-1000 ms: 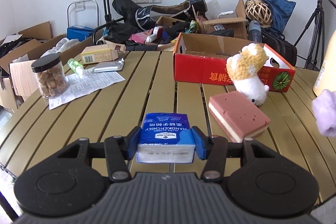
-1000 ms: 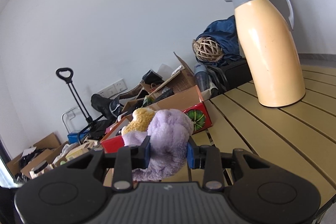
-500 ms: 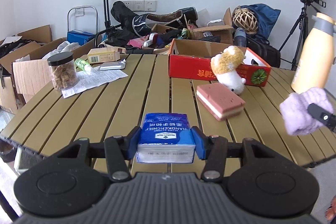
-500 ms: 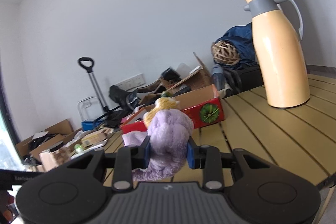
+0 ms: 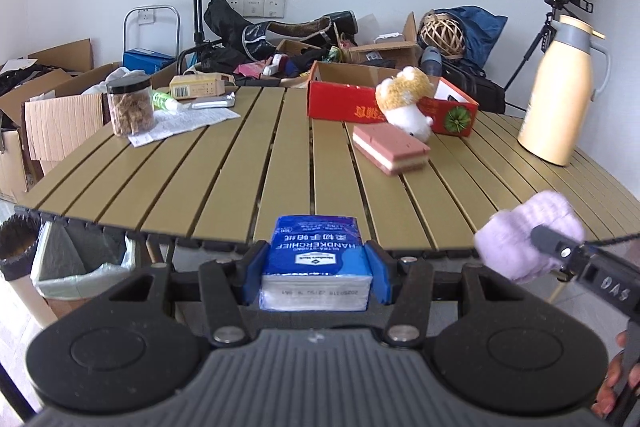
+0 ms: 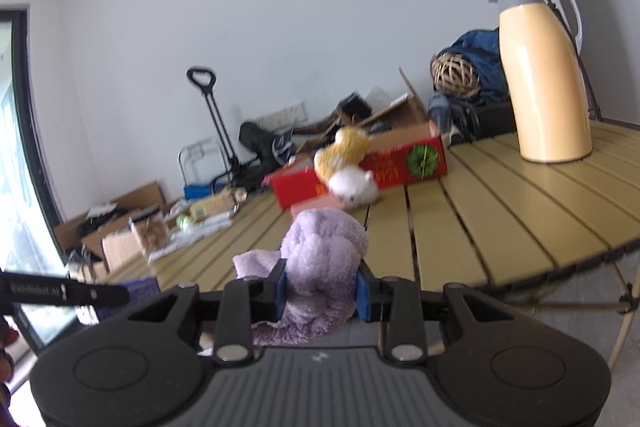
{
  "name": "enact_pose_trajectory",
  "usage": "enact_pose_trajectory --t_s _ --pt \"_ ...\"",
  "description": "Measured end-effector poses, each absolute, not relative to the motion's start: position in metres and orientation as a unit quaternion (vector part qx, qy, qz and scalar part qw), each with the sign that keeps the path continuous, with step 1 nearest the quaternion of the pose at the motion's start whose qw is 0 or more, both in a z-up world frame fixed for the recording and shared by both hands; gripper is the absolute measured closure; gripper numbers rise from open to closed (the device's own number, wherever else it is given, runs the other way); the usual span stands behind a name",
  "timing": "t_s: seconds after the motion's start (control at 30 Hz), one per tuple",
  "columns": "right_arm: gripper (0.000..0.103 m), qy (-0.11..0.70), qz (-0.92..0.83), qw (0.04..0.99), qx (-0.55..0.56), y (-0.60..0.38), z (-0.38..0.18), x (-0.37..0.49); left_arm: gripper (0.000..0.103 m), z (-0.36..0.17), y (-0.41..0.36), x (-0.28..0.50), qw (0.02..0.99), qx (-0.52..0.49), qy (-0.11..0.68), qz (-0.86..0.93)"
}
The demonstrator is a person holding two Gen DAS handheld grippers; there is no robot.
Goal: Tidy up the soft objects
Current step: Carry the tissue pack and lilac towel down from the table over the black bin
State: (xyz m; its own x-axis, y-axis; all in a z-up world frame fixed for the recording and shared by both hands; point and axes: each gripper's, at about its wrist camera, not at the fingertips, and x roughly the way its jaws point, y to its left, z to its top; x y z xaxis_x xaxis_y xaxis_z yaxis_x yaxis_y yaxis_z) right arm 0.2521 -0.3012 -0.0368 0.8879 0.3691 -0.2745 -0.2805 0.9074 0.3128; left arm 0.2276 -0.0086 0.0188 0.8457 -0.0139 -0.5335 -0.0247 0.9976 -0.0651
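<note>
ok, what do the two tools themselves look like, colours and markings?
Both match: the left tool and right tool have black linkage fingers with blue pads, silver pivot screws, and a ribbed grey body flanked by round black housings. White lettering runs along each finger's side; it's too blurred to read reliably.

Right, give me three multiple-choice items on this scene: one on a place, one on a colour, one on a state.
1. Where does the pink sponge lie?
A. inside the red box
B. on the table, in front of the plush toy
C. under the jar

2. What colour is the tissue pack in the left gripper?
A. blue
B. green
C. yellow

3. How does the right gripper stand?
A. open and empty
B. shut on the purple cloth
C. shut on the flask

Key: 1 B, the sponge rests on the table slats just before the plush toy. 2 A, its wrapper is blue. 3 B, the jaws pinch the purple cloth.
</note>
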Motion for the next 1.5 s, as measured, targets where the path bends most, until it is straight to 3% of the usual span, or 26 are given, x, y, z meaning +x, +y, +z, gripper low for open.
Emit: enact_pose_trajectory --t_s 0.57,1.1,1.5 --pt "0.071 0.294 0.172 0.938 0.07 -0.263 -0.092 0.204 0.05 -0.055 0.003 0.177 0.936 -0.029 0.35 -0.004" --pt "0.071 0.432 0.157 0.888 0.016 -0.236 -0.146 0.202 0.05 -0.138 0.016 0.196 0.881 -0.011 0.473 0.014" --pt "0.071 0.481 0.156 0.862 -0.027 -0.221 -0.173 0.207 0.05 -0.177 0.021 0.205 0.849 -0.016 0.527 0.007"
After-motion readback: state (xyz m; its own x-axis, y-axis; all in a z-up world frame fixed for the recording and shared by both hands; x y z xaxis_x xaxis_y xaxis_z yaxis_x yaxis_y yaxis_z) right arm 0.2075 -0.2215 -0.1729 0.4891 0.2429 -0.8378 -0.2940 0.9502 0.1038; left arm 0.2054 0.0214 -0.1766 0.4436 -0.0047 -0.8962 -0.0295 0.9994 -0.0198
